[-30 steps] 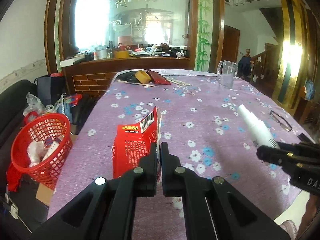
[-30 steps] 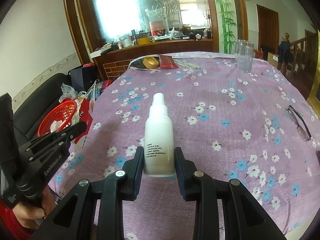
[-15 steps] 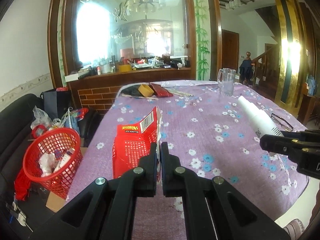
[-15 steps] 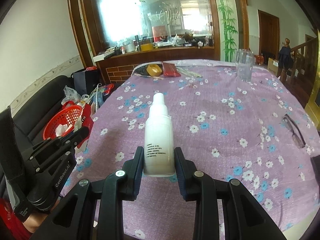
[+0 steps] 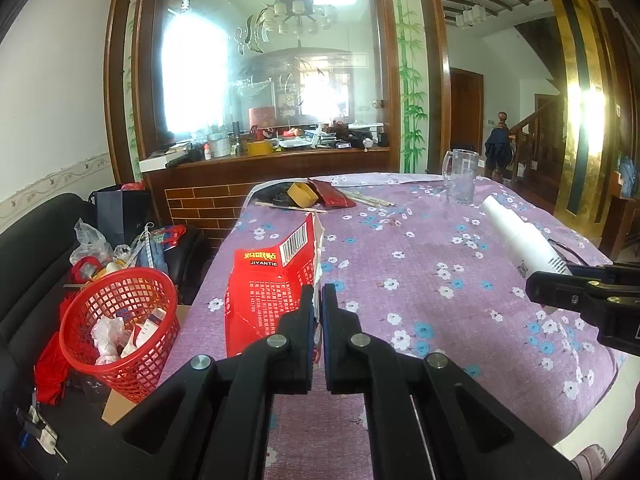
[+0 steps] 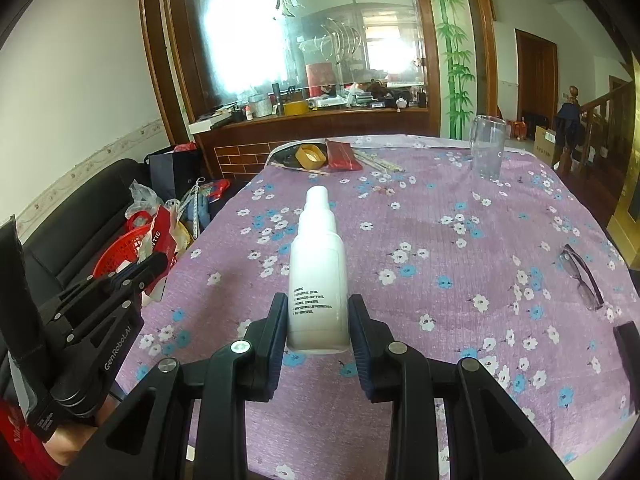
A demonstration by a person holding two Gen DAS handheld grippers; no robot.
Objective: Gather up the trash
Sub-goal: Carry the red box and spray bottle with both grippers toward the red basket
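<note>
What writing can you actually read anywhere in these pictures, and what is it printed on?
"JIYANTIE": on the red packet pinched in the left gripper; the yellow characters above and small white print below are unreadable.
"GenRobot.AI": on the left gripper's side, right wrist view.
Black print on the white bottle clamped in the right gripper: too small.

"JIYANTIE" on the red packet (image 5: 264, 292); "GenRobot.AI" on the left tongs (image 6: 138, 274).
</note>
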